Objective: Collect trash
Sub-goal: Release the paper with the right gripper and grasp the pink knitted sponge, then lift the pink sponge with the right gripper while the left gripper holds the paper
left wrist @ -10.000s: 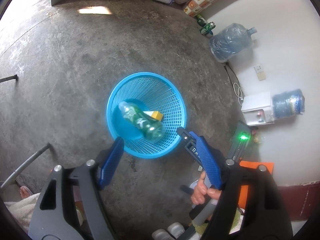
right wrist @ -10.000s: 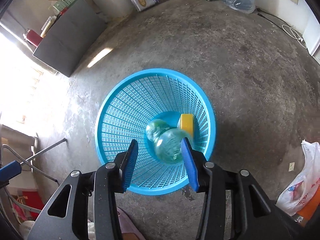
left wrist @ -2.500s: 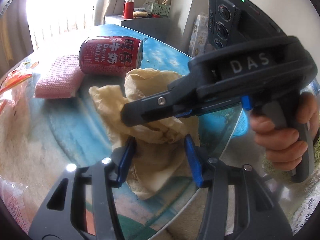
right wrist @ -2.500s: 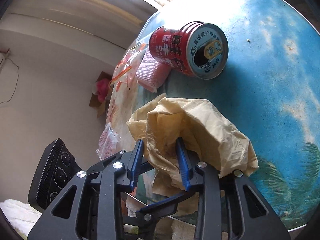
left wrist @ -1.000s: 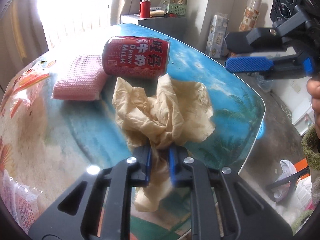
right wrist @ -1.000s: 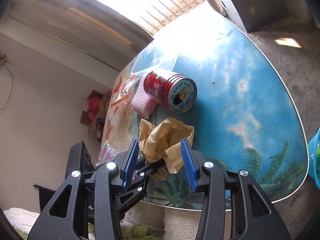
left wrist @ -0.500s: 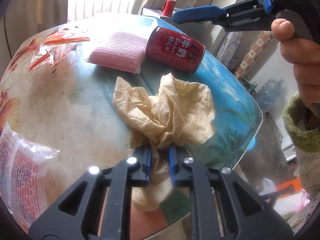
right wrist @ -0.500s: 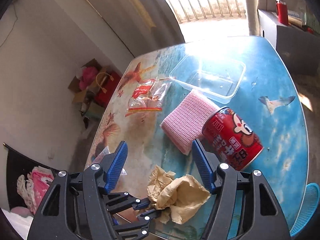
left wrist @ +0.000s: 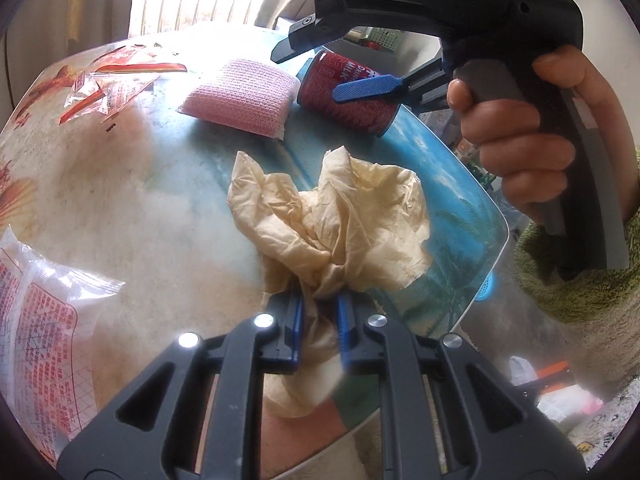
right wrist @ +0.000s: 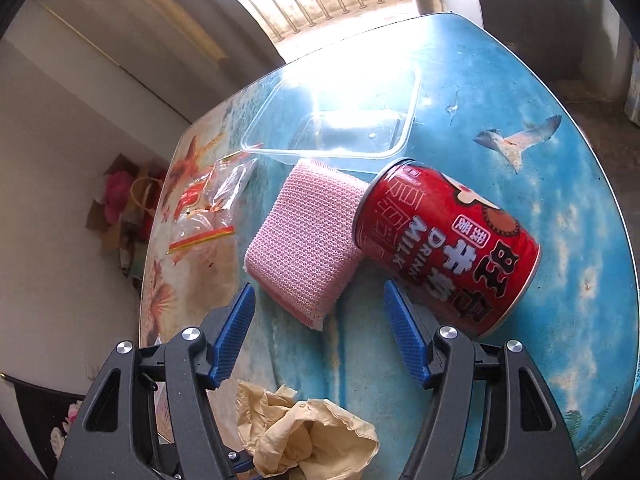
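Observation:
My left gripper (left wrist: 319, 304) is shut on a crumpled beige paper wrapper (left wrist: 340, 216) lying on the sea-print table (left wrist: 120, 208); the wrapper also shows in the right wrist view (right wrist: 304, 436). My right gripper (right wrist: 320, 304) is open and empty, hovering over the table just before a red milk can (right wrist: 448, 248) lying on its side and a pink sponge (right wrist: 304, 236). In the left wrist view the right gripper's blue pad (left wrist: 368, 87) is in front of the can (left wrist: 352, 104), beside the sponge (left wrist: 240, 96).
A clear plastic container (right wrist: 340, 120) lies beyond the sponge. A clear bag with red print (right wrist: 204, 204) lies to the left, another printed bag (left wrist: 36, 320) at the near left. A blue basket (left wrist: 486, 286) shows below the table's right edge (left wrist: 496, 248).
My right gripper has moved forward and down over the table, close to the can and sponge. My left gripper stays shut on the wrapper, barely shifted.

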### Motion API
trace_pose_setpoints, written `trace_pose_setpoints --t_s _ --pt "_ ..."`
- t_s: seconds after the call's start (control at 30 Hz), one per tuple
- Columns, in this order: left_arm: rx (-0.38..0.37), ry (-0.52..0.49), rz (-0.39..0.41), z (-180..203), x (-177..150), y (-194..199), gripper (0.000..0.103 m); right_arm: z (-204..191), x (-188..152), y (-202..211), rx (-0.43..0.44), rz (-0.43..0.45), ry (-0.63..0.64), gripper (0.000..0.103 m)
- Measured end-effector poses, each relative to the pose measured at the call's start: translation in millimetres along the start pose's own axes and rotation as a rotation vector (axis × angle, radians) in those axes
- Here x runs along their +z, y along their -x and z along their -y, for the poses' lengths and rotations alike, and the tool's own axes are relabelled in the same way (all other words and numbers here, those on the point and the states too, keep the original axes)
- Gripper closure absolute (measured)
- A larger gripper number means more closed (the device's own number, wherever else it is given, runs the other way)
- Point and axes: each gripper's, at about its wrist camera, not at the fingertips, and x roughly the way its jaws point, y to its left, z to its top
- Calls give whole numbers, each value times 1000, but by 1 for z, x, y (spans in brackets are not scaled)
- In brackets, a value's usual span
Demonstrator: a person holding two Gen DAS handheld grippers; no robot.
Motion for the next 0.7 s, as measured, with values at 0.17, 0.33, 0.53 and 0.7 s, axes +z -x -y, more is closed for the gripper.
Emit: trace_pose_setpoints --t_s 0.17,0.33,0.53,0.7 --pt "-8 0 9 -4 -3 0 91 -9 9 -24 -44 3 -97 33" --pt "-13 5 13 -9 -6 0 90 -21 25 -45 -113 9 -171 22" --pt "-14 1 19 -11 -10 0 90 -40 37 -73 -231 -27 -134 16" --pt "-13 -3 18 -11 -12 1 90 -54 31 -90 -262 -54 25 15"
